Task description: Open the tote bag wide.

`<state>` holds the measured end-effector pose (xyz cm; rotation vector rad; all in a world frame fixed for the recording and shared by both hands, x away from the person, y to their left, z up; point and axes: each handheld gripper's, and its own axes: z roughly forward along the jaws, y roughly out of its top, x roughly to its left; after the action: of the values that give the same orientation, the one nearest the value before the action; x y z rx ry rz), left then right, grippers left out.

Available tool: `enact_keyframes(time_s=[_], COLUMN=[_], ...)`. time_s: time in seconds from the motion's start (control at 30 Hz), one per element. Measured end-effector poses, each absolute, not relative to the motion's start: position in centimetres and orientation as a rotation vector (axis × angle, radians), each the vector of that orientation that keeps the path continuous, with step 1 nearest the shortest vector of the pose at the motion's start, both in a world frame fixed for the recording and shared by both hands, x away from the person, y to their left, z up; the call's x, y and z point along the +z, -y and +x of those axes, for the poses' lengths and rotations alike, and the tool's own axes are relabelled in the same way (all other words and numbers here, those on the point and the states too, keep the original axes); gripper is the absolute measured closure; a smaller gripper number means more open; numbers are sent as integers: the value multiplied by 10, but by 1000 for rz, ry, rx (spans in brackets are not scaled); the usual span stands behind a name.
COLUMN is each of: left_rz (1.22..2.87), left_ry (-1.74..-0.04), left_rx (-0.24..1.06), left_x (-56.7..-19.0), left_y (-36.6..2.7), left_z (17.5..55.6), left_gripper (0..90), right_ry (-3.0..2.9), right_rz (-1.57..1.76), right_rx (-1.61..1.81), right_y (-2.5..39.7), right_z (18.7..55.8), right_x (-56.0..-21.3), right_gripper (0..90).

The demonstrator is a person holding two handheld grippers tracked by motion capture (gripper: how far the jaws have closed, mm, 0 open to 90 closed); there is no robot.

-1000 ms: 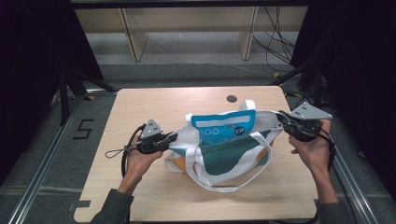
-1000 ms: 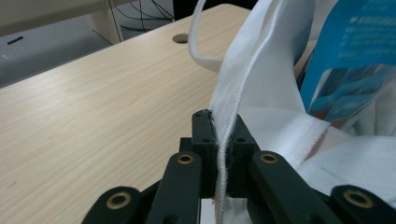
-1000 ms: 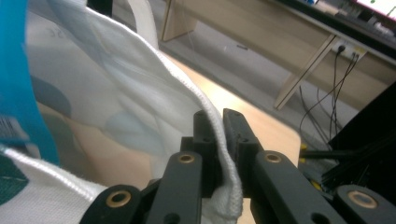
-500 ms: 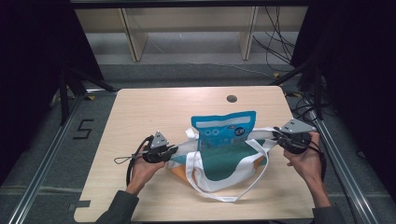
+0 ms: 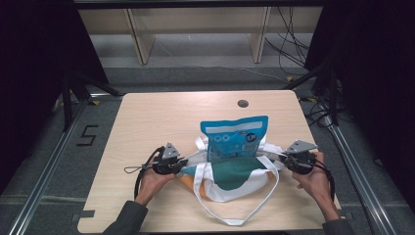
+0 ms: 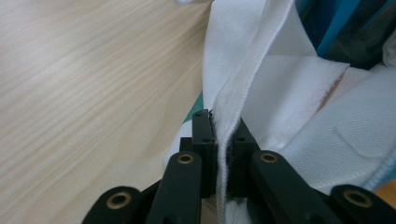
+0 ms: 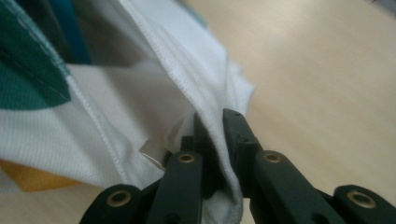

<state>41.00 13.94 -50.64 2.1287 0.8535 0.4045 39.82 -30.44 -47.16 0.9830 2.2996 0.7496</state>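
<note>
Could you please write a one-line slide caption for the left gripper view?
The left gripper clamps the white fabric edge of the tote bag above the wooden table.

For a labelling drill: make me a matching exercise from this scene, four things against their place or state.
1. left tool
2. right tool
3. blue pouch
4. round hole

a. stands upright in the bag
b. in the tabletop, beyond the bag
c. shut on the tote bag at the person's left
d. shut on the bag's edge at the person's right

Pairs: 1-c, 2-d, 3-a, 4-b
</note>
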Motion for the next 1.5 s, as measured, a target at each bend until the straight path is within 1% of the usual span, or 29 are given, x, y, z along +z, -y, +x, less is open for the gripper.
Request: enact_keyframes(time_s=[0.07,0.13,0.2,0.4,0.5,0.63,0.73,0.8,0.83,0.87,0.9,0.97,1.1,1.17,1.2,1.3,1.37,1.43,1.5], left_rz=[2127,2142,2133,2149,2154,2141,2092,2108,2091,2117,2125,2108,2105,2096,2107,2091,2098,2093,2101], left_ry=[-852,-856,-884,-882,-871,-889,-927,-925,-925,-916,-918,-932,-899,-863,-834,-817,-777,-773,-759], left_rx=[393,390,370,361,389,407,372,348,353,373,384,361,399,416,425,441,436,429,432], left_x=[-510,-512,-515,-515,-515,-516,-517,-512,-511,-506,-504,-497,-475,-465,-460,-450,-447,-447,-448], left_y=[-140,-140,-138,-139,-138,-139,-140,-145,-144,-147,-148,-148,-141,-135,-133,-123,-116,-112,-110], left_z=[412,413,413,417,419,424,426,428,428,429,430,430,428,424,424,423,425,427,431], left_gripper=[846,845,840,824,813,802,775,742,696,653,596,543,438,435,432,429,427,422,430], right_ry=[-2333,-2340,-2343,-2350,-2349,-2328,-2319,-2319,-2295,-2274,-2249,-2191,-2112,-2104,-2118,-2157,-2241,-2288,-2306], right_rz=[1027,1019,1025,1046,1045,1043,1051,1063,1098,1117,1130,1149,1142,1088,1121,1005,946,895,917], right_rx=[731,714,724,747,756,748,755,759,786,794,800,908,1052,1163,1195,1261,1291,1257,1255], right_y=[301,299,301,302,302,300,300,301,303,305,308,316,316,310,303,289,276,264,257], right_z=[397,399,401,404,406,411,416,417,415,414,414,413,401,393,385,376,372,372,376], right_x=[-485,-490,-491,-494,-495,-496,-496,-493,-489,-485,-479,-464,-431,-416,-407,-391,-388,-392,-399], right_gripper=[857,860,860,861,861,860,851,802,738,666,629,607,554,548,542,527,508,486,456])
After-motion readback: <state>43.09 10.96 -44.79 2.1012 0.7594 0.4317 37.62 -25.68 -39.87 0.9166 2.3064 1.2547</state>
